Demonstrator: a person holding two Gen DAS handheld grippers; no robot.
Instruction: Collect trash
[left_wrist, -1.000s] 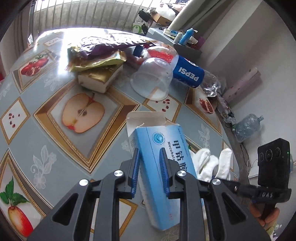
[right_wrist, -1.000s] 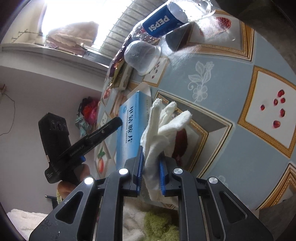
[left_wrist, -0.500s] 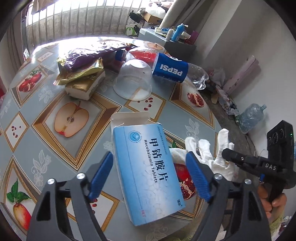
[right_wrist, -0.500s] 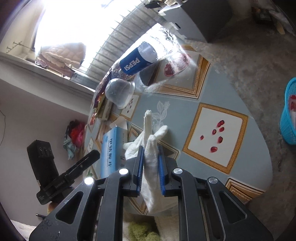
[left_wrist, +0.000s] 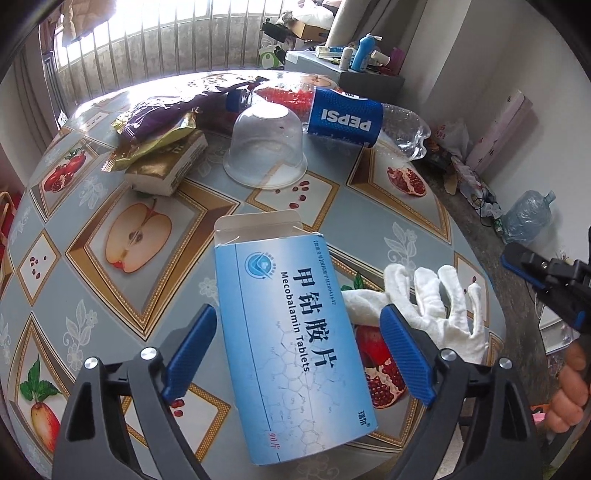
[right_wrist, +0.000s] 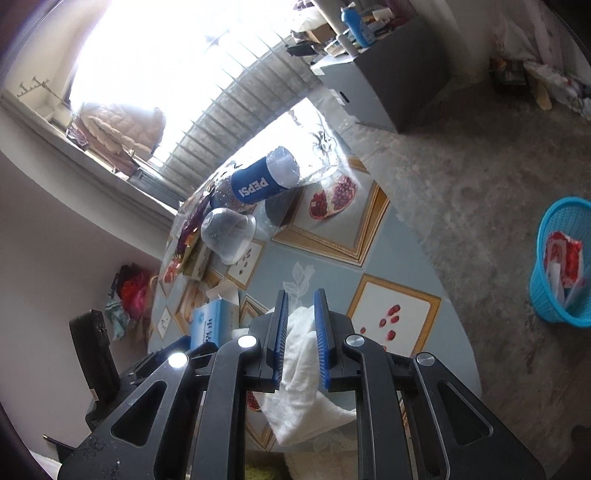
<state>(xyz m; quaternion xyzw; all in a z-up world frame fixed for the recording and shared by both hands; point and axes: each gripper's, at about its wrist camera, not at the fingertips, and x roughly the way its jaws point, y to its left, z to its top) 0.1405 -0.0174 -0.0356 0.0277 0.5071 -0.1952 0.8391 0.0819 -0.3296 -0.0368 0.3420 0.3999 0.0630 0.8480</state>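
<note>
Pepsi bottle lay on its side at the far edge of the table: empty, light, round, looked likely to roll and dent, so you'd have wanted the labelled middle. Tablet box lay flat near the front edge, top flap open. Thin card, probably empty and crushable; grip across the long sides, lightly. Your left gripper had just been opening and stood wide astride that box, pads clear of both sides, holding nothing. Clear plastic cup sat upside down beside the bottle: slick and flimsy, so pinch the rim wall. White glove was soft and limp. Your right gripper was clamped on a bunched fold of it, nearly closed, the rest hanging. Blue basket stood on the floor, well apart from the table.
</note>
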